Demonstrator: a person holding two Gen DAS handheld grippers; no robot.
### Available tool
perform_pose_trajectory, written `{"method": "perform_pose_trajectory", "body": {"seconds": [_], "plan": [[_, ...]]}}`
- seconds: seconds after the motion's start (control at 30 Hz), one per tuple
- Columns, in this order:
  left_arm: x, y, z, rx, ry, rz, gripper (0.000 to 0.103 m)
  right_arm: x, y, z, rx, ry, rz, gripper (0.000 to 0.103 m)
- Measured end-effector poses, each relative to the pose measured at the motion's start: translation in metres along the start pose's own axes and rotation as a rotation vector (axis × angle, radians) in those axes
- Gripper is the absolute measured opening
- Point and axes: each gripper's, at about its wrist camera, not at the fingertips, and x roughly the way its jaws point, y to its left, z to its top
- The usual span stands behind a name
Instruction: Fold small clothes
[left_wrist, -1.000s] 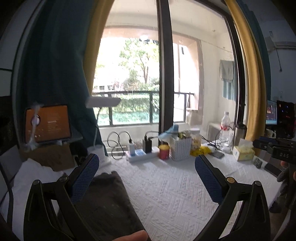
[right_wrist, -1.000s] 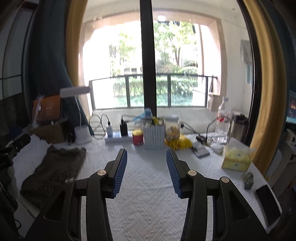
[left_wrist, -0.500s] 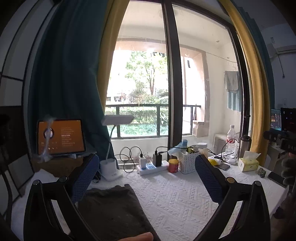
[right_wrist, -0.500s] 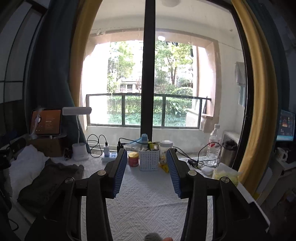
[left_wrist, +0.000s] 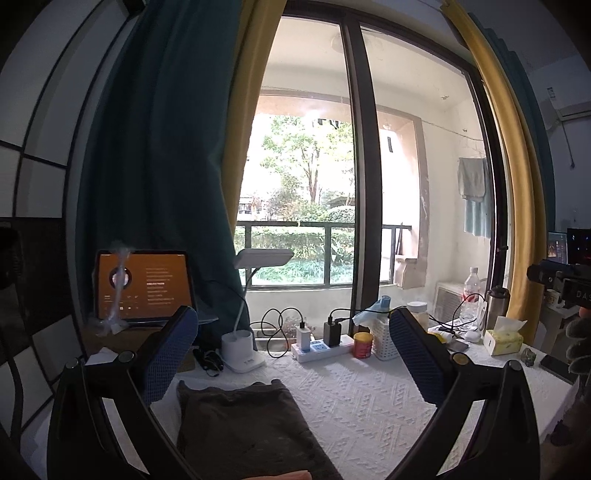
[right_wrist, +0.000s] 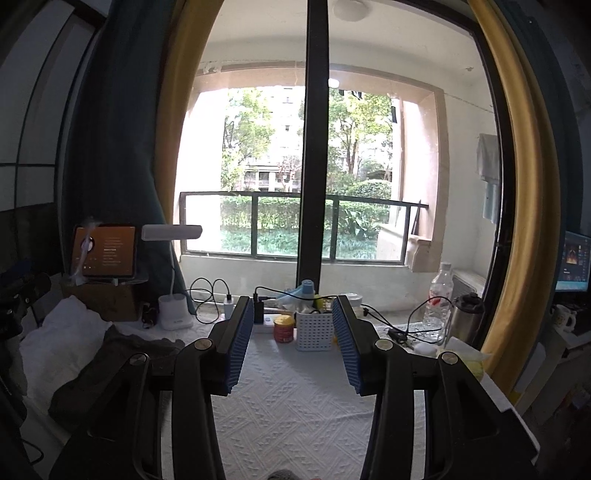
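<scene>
**Both tools raised and empty above the folded garment**

The left tool (left_wrist: 291, 350) hangs above the surface (left_wrist: 369, 398) with its blue-padded fingers (left_wrist: 170, 354) spread wide and nothing between them. Below and between them lies the dark brown garment (left_wrist: 240, 424), flat on the white textured cloth that covers the surface, its far edge straight and turned toward the window. In the right wrist view the same garment (right_wrist: 110, 369) lies at the left end of the surface, beside a white towel (right_wrist: 62, 343), with its near part somewhat rumpled.

The right tool (right_wrist: 291, 343) is held over the middle of the surface, well apart from the garment. Its fingers (right_wrist: 240, 343) stand apart with a moderate gap and hold nothing.

Along the back of the surface, near the window, stand a white desk lamp (left_wrist: 243, 350), a power strip (left_wrist: 321, 347) with chargers plugged in, a small red tin (left_wrist: 362, 345) and a white perforated basket (right_wrist: 316, 330). A tablet (left_wrist: 144, 286) with an orange screen sits propped at the left. At the right end are a water bottle (right_wrist: 439, 299), a steel flask (right_wrist: 467, 317) and a yellow tissue pack (left_wrist: 504, 338).
</scene>
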Motion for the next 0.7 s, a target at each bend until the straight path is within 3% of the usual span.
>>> {"method": "perform_pose_trajectory", "body": {"seconds": [0.7], "plan": [[0.004, 0.006, -0.003, -0.02, 0.022, -0.016, 0.102, 0.014, 0.005, 0.001, -0.004, 0.023, 0.011, 0.047]]}}
